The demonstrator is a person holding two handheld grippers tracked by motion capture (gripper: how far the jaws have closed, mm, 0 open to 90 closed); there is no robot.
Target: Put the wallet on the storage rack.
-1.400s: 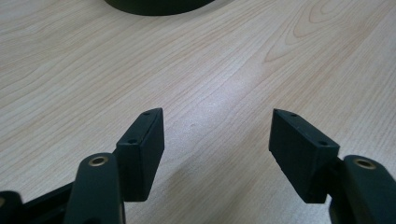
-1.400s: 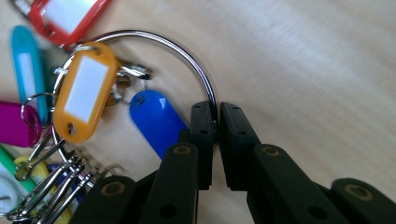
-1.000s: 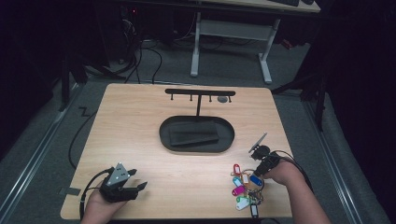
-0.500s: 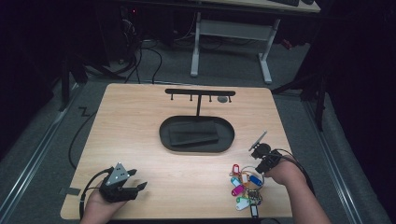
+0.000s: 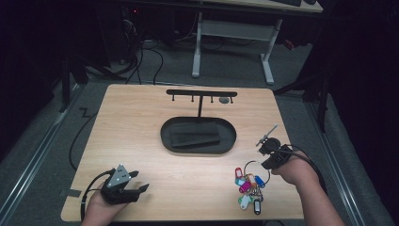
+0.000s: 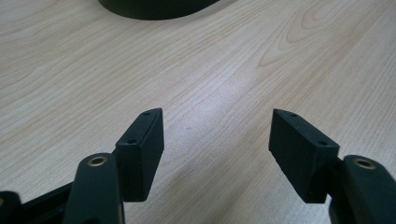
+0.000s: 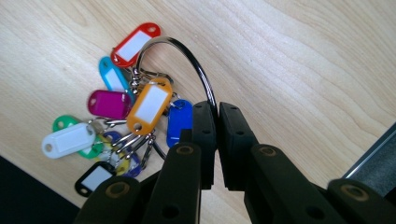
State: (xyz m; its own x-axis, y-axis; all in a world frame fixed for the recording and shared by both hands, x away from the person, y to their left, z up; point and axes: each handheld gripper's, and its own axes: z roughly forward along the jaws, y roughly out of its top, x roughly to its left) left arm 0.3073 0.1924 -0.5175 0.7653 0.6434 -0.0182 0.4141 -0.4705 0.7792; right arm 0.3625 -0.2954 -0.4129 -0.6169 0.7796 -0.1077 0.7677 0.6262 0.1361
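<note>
We have the key ring (image 7: pixel 196 60) pinched: right gripper (image 7: pixel 217 114) jaws closed on the metal loop, which arcs up and away from the tips, the coloured tags (image 7: pixel 140 105) lying on the table (image 7: pixel 303 70) just left of the jaws. Left gripper (image 6: pixel 217 144) sits open over bare wood, nothing between its jaws. Grasp looks done; the carry to the hook stand (image 5: pixel 201 94) beyond the tray (image 5: pixel 197 135) is likely what's left.

No readable writing shows; the key tags (image 7: pixel 150 103) are blank.
</note>
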